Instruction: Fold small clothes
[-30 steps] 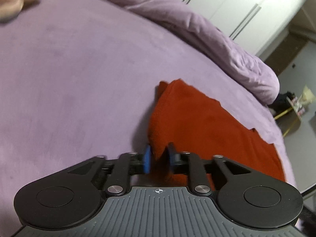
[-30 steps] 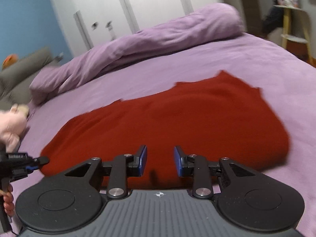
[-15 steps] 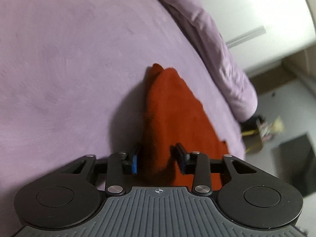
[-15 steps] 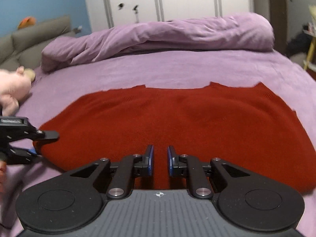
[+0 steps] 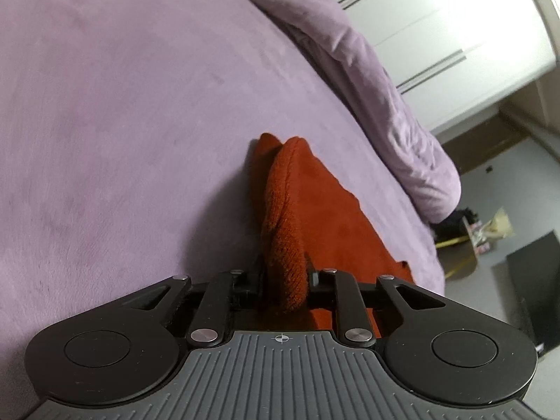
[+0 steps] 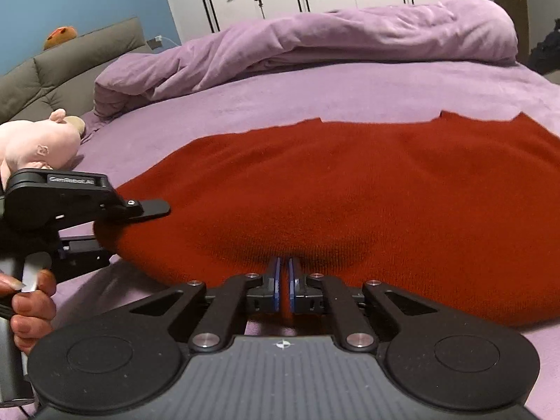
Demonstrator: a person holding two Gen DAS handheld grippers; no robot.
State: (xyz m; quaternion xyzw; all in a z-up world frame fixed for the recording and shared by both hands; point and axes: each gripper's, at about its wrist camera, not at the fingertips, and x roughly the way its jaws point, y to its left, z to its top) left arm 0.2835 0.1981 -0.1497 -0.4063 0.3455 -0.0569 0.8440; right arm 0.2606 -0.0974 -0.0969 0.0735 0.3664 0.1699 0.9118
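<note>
A: The wide purple plush bedspread (image 6: 315, 84) carries the red knitted garment (image 6: 350, 189). It spreads ahead of your fingers, long axis crosswise to your right gripper (image 6: 284, 290).

B: And my grip?

A: Your right gripper is pinched tight on the near hem, cloth between the pads. Your left gripper (image 5: 285, 280) is closing, with the bunched near left end of the garment between its jaws, pads pressing on it.

B: Which hand leads?

A: Probably both together; each sits on the near edge, the far edge straight ahead.
</note>
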